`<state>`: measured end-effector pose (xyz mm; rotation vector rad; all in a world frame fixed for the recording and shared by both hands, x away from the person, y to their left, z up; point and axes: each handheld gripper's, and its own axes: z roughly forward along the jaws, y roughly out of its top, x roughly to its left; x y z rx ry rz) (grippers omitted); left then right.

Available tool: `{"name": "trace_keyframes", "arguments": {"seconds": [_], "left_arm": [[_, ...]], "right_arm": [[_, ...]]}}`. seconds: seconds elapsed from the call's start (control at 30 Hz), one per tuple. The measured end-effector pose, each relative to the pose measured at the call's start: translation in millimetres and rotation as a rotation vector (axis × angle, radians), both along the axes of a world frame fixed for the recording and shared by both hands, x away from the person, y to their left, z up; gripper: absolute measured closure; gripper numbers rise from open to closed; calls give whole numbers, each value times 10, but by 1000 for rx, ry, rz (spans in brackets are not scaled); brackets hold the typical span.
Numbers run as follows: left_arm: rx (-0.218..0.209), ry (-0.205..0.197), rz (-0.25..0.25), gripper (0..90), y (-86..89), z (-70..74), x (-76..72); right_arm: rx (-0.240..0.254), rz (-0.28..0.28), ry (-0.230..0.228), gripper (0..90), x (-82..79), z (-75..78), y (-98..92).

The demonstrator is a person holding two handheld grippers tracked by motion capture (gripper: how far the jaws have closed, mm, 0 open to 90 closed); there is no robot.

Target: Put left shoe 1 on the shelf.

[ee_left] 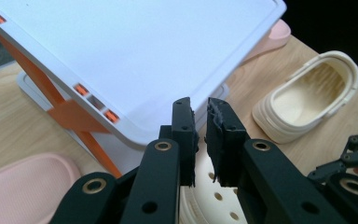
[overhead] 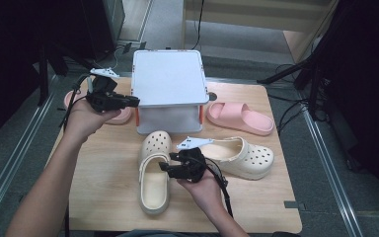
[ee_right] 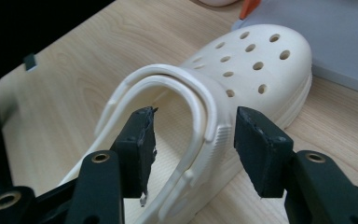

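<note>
1. My left gripper (overhead: 128, 101) is up at the left edge of the white rack (overhead: 168, 79), held above the table (overhead: 103, 197). Jaws nearly closed, only a thin slit between them, nothing in it.
2. In the left gripper view the jaw tips sit in front of the rack's top panel corner; I can't tell whether they touch it, the depth is hard to read.
3. My right gripper (overhead: 165, 168) is low over the near cream clog (overhead: 154, 185). Jaws wide apart, straddling the clog's side wall and heel strap: one jaw inside the opening, one outside. Not clamped; gaps are visible on both sides in the right gripper view.
4. Near cream clog (ee_right: 242, 74) lies in front of the rack, toe toward it, heel toward me.
5. Second cream clog (overhead: 242, 155) lies to its right, turned sideways, toe pointing right.
6. One pink slide (overhead: 239, 117) sits right of the rack; another pink slide (overhead: 121, 116) sits left of it, partly hidden by my left hand (overhead: 86, 118).
</note>
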<state>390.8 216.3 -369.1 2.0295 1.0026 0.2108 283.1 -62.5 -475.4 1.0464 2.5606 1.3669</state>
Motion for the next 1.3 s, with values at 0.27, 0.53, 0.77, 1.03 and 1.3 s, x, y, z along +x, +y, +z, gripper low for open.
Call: {"name": "trace_keyframes", "arguments": {"seconds": [0.27, 0.53, 0.77, 1.03, 1.3], "left_arm": [[20, 5, 31, 807, 6, -103, 155], [25, -25, 50, 811, 9, -123, 184], [7, -22, 46, 822, 25, -135, 198], [12, -26, 49, 818, 11, -136, 190], [9, -23, 38, 819, 8, -137, 194]], "right_arm": [[-52, -81, 11, 511, 34, -122, 110], [-80, -153, 14, 558, 20, -195, 188], [-81, -186, 3, 724, 8, -164, 144], [-98, -195, -21, 768, 70, -130, 102], [-86, -222, -31, 772, 286, 36, 85]]}}
